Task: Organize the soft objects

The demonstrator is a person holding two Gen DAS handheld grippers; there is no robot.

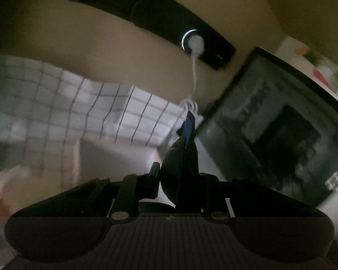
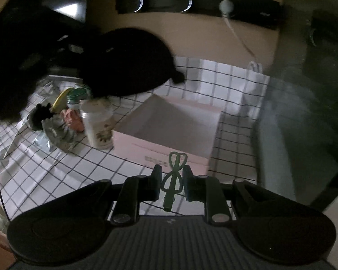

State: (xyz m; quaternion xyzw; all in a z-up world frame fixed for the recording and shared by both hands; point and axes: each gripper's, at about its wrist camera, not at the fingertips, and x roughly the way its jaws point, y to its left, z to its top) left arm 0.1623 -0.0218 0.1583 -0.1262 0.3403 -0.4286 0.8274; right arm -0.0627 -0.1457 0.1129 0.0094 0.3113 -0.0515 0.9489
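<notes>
In the left wrist view my left gripper (image 1: 178, 175) is shut on a black soft item (image 1: 180, 157) with a blue patch at its tip; it stands up between the fingers, raised above the table. The right wrist view shows that same black item (image 2: 128, 60) as a rounded, cap-like shape in the air at upper left. My right gripper (image 2: 172, 180) is shut on a thin green looped piece (image 2: 174, 173), held above the near edge of a pale pink box (image 2: 169, 126).
A checked white tablecloth (image 2: 56, 168) covers the table. A white bottle (image 2: 99, 126), a green-lidded jar (image 2: 76, 96) and crumpled items stand left of the box. A black wall strip (image 2: 191, 2) carries a white plug and cable (image 2: 226, 7). A dark glass-fronted appliance (image 1: 275, 130) stands at right.
</notes>
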